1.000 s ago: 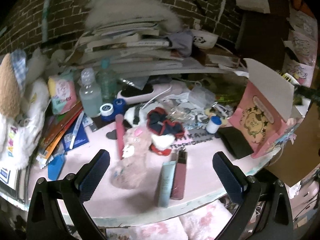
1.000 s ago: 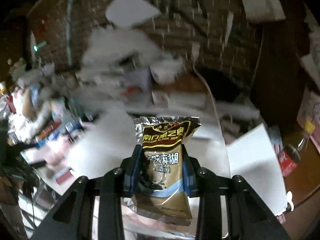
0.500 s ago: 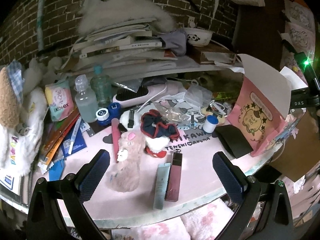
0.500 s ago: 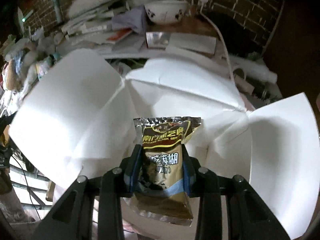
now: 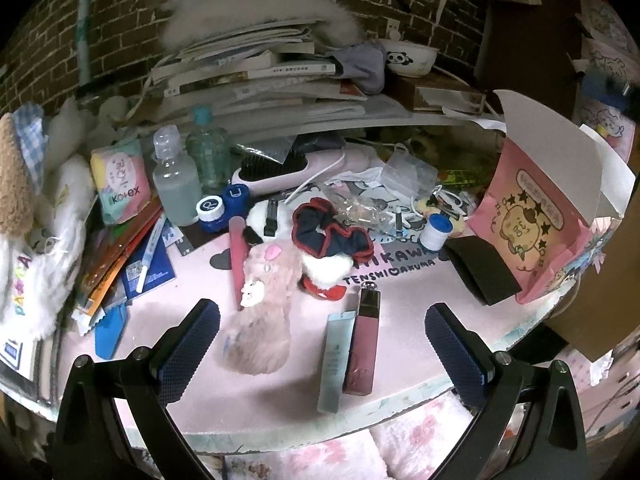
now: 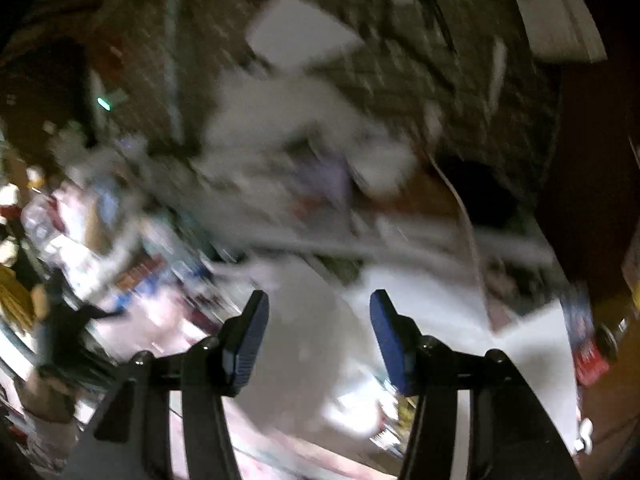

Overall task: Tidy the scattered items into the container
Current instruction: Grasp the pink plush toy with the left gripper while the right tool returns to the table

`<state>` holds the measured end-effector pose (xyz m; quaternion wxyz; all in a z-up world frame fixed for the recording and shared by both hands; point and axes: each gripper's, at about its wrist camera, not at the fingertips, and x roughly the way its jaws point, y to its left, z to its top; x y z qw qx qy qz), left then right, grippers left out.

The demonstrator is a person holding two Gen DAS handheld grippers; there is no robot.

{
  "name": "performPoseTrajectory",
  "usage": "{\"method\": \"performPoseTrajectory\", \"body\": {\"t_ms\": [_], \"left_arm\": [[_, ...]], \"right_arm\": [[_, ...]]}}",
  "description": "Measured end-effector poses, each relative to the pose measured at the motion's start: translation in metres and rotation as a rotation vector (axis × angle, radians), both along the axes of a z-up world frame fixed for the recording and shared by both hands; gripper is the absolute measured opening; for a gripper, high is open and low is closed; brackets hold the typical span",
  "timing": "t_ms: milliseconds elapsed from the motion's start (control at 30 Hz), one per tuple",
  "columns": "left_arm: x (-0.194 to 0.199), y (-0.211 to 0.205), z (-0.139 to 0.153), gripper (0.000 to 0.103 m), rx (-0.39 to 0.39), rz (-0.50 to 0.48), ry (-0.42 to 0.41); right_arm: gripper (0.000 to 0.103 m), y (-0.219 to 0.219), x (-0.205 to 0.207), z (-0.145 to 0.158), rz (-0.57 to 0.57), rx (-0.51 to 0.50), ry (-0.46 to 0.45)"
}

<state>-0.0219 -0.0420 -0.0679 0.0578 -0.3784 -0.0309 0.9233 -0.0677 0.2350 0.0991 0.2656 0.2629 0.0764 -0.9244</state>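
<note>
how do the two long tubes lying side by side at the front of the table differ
The pale blue tube is slimmer and lies nearer the table edge; the mauve tube is thicker and darker. The mauve one has a metallic tip at its far end; the blue one shows none. Both lie flat, touching, parallel on the pink table.

The right gripper [image 6: 318,334] stood with its jaws apart and nothing between the blue pads [image 6: 390,338]. Everything beyond was smeared by motion blur. White box flaps [image 6: 532,344] spread from five o'clock toward the centre. A brick wall [image 6: 400,64] filled twelve o'clock; blurred clutter [image 6: 100,240] lay at nine o'clock.
</note>
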Motion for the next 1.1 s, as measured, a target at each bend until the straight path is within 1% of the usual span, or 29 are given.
{"method": "performPoseTrajectory", "body": {"t_ms": [100, 133, 167, 233, 300, 400, 467, 533, 600, 667, 733, 833, 867, 933, 1000, 1100], "left_arm": [[0.002, -0.004, -0.002, 0.103, 0.000, 0.012, -0.001], [0.003, -0.006, -0.003, 0.103, 0.000, 0.016, -0.001], [0.004, -0.008, -0.004, 0.103, 0.001, 0.022, -0.001], [0.005, -0.013, -0.008, 0.103, -0.001, 0.039, -0.006], [0.007, -0.019, -0.012, 0.103, -0.001, 0.056, -0.011], [0.011, -0.029, -0.017, 0.102, 0.017, 0.072, -0.013], [0.012, -0.033, -0.021, 0.102, 0.015, 0.080, -0.016], [0.012, -0.035, -0.024, 0.102, 0.004, 0.086, -0.017], [0.011, -0.038, -0.028, 0.102, -0.002, 0.089, -0.017], [0.010, -0.040, -0.032, 0.099, 0.007, 0.082, -0.014], [0.007, -0.042, -0.036, 0.089, 0.034, 0.070, -0.011], [-0.001, -0.045, -0.043, 0.081, 0.071, 0.072, -0.019], [-0.003, -0.045, -0.045, 0.074, 0.080, 0.072, -0.017], [-0.009, -0.045, -0.050, 0.054, 0.092, 0.068, -0.021], [-0.015, -0.044, -0.054, 0.052, 0.094, 0.064, -0.037], [-0.020, -0.042, -0.057, 0.052, 0.087, 0.057, -0.030]], "right_arm": [[0.051, -0.028, 0.022, 0.010, 0.102, -0.056, 0.072], [0.054, -0.042, 0.029, 0.011, 0.142, -0.069, 0.089], [0.060, -0.056, 0.035, 0.009, 0.177, -0.074, 0.096], [0.061, -0.077, 0.043, 0.004, 0.227, -0.081, 0.089], [0.061, -0.103, 0.046, -0.009, 0.265, -0.072, 0.064], [0.061, -0.128, 0.043, -0.033, 0.298, -0.069, 0.005], [0.061, -0.138, 0.043, -0.049, 0.309, -0.058, -0.024], [0.061, -0.148, 0.042, -0.069, 0.283, -0.027, -0.024], [0.061, -0.148, 0.041, -0.087, 0.244, -0.002, -0.018], [0.062, -0.147, 0.040, -0.104, 0.219, 0.012, -0.035], [0.062, -0.145, 0.039, -0.118, 0.205, 0.018, -0.054], [0.062, -0.141, 0.040, -0.143, 0.176, 0.046, -0.083], [0.062, -0.139, 0.040, -0.152, 0.164, 0.057, -0.095], [0.062, -0.135, 0.039, -0.165, 0.147, 0.063, -0.123], [0.062, -0.130, 0.036, -0.177, 0.134, 0.067, -0.161], [0.062, -0.124, 0.033, -0.186, 0.116, 0.069, -0.188]]}}
